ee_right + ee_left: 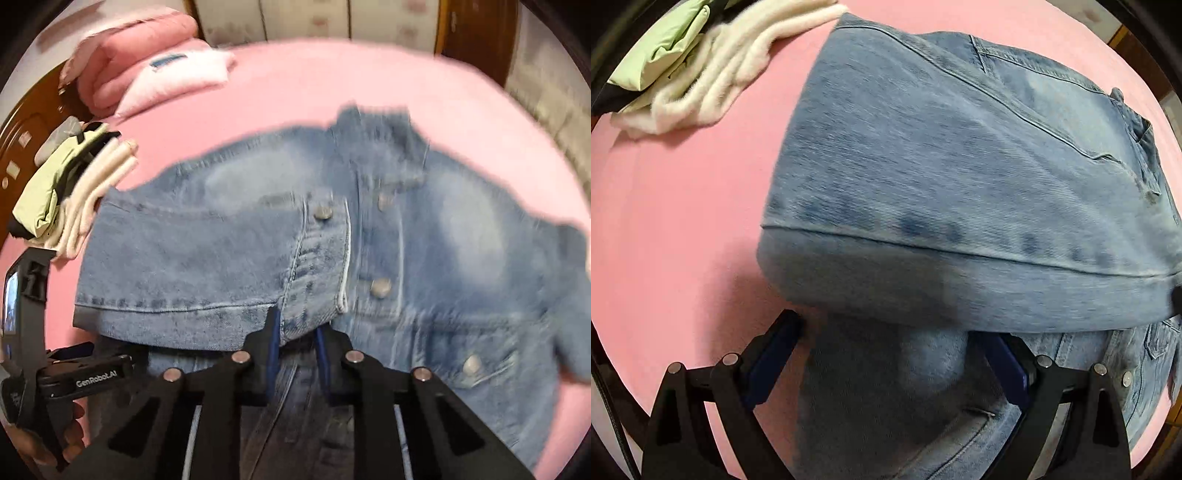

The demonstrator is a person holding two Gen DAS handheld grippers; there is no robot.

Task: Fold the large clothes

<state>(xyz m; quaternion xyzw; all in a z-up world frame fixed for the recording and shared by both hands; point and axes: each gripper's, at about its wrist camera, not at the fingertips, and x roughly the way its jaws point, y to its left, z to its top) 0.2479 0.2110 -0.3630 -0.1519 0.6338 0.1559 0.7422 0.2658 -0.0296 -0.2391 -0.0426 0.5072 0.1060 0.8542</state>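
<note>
R gripper (295,328) pinching the denim jacket (406,240) at its folded-over front edge, cloth between nearly closed jaws; L gripper (886,332) spread wide w/ jacket hem bunched between its fingers, pads not pressing; jacket lies across pink bed (683,221), folded clothes pile (74,192) beyond

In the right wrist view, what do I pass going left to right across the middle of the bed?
Left gripper at the picture's edge → stack of folded clothes, green piece on top → denim jacket, its folded-over hem between the right gripper's fingers → bare pink bedsheet.
</note>
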